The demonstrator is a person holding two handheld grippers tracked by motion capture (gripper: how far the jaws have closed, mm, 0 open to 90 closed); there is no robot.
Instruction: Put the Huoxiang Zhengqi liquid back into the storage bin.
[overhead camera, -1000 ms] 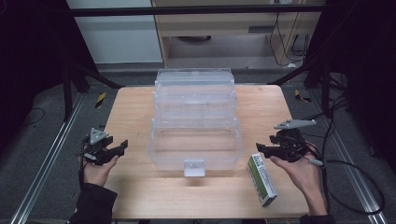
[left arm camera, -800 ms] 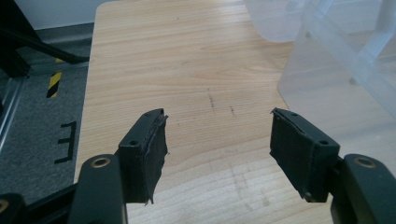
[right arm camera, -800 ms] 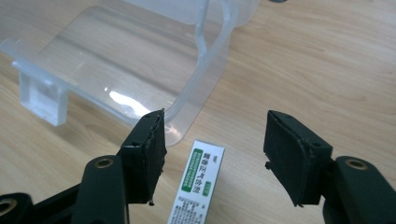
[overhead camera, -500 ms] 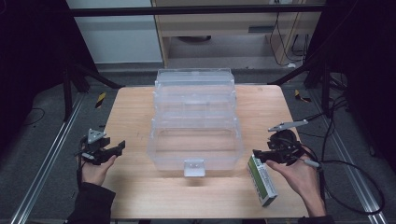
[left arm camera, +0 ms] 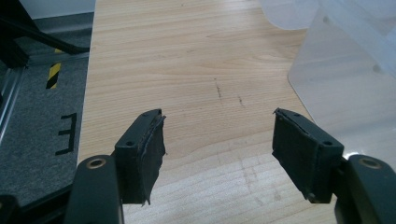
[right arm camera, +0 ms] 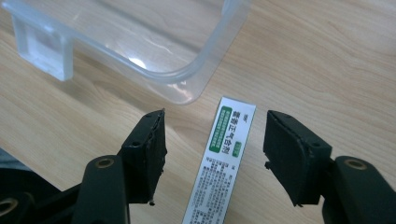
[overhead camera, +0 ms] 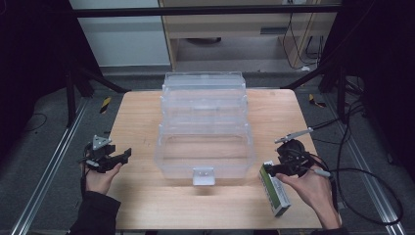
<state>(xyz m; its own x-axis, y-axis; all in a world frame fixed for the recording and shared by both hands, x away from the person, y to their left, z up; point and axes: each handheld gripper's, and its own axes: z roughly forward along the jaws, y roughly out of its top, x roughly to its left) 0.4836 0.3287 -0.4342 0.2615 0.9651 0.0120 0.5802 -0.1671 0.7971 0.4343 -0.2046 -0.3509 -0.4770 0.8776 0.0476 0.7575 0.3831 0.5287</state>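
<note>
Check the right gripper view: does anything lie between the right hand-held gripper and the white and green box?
Nothing visible does. The right hand-held gripper is open with the box lying flat on the table between its jaws. The clear bin sits beyond it.

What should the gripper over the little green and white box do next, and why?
Probably lower the right gripper and close it on the small box. Its jaws stand open with the box between them, untouched, lying flat on the table beside the open clear bin.

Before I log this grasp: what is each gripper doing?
Left tongs: open, empty.
Right tongs: open, astride the box, not gripping.
</note>
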